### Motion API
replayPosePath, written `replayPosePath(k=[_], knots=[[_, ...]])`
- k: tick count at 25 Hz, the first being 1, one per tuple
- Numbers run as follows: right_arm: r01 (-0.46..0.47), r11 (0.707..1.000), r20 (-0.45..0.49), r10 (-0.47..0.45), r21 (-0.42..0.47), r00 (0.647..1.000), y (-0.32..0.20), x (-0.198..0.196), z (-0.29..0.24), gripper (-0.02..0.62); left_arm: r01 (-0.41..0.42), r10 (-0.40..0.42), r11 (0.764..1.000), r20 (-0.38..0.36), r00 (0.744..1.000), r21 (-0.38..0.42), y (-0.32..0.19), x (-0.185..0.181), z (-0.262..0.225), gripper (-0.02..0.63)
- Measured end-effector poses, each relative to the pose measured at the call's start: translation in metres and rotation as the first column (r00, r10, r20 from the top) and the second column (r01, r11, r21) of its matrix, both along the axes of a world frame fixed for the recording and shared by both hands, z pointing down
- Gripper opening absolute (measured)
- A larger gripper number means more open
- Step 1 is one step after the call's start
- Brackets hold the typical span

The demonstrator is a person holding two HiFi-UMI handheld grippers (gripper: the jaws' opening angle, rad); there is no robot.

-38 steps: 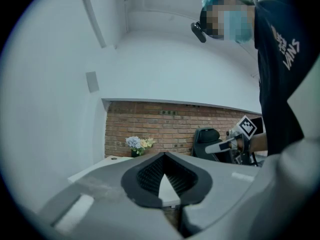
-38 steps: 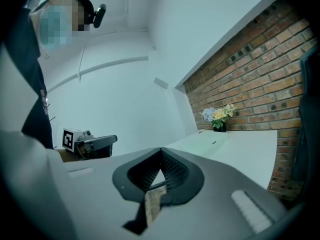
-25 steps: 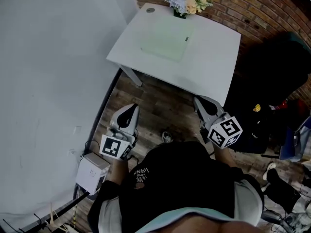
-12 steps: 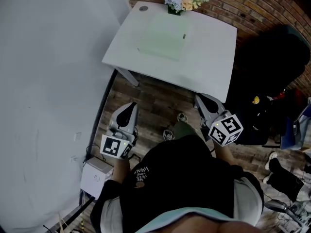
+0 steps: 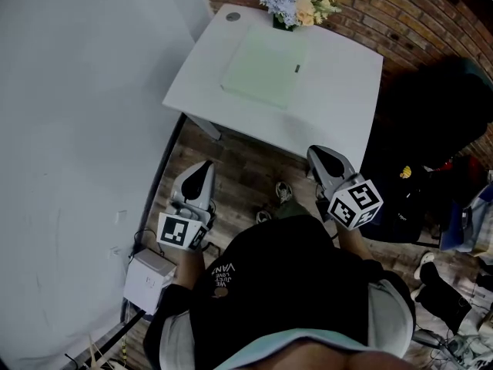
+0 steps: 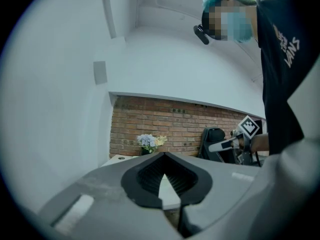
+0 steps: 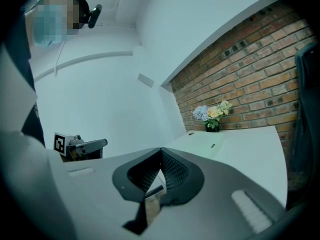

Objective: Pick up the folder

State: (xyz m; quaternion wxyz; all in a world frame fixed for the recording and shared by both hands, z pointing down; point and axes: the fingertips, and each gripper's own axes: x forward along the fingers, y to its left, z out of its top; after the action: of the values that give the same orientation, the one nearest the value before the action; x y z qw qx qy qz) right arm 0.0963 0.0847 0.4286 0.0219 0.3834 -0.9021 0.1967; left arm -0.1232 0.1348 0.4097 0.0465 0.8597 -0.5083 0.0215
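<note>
One folder (image 5: 260,66); my left gripper (image 5: 205,166) and right gripper (image 5: 316,153) pressed together, empty.
Folder lies flat, its clasp (image 5: 296,68) edge rightward; long axis unclear.

We record a white rectangular table (image 5: 339,114) set against a red brick wall (image 5: 400,14). A pale green flat folder (image 5: 264,66) lies toward the table's far edge. A small bunch of blue and yellow flowers (image 5: 297,8) stands at that edge, just beyond the folder. The left gripper (image 5: 205,166) hangs over the wooden plank floor (image 5: 246,168), short of the near edge. The right gripper (image 5: 316,153) reaches that edge. Both have their jaws together and hold nothing.
</note>
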Motion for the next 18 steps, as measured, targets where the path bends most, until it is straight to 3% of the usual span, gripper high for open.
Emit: replayPosePath(k=[18], knots=[[0.081, 0.997, 0.019, -0.081, -0.019, 0.997, -0.104, 0.034, 0.010, -0.002, 0.065, -0.065, 0.998, 0.000, 0.998, 0.014, -0.102, 0.050, -0.004, 0.000]])
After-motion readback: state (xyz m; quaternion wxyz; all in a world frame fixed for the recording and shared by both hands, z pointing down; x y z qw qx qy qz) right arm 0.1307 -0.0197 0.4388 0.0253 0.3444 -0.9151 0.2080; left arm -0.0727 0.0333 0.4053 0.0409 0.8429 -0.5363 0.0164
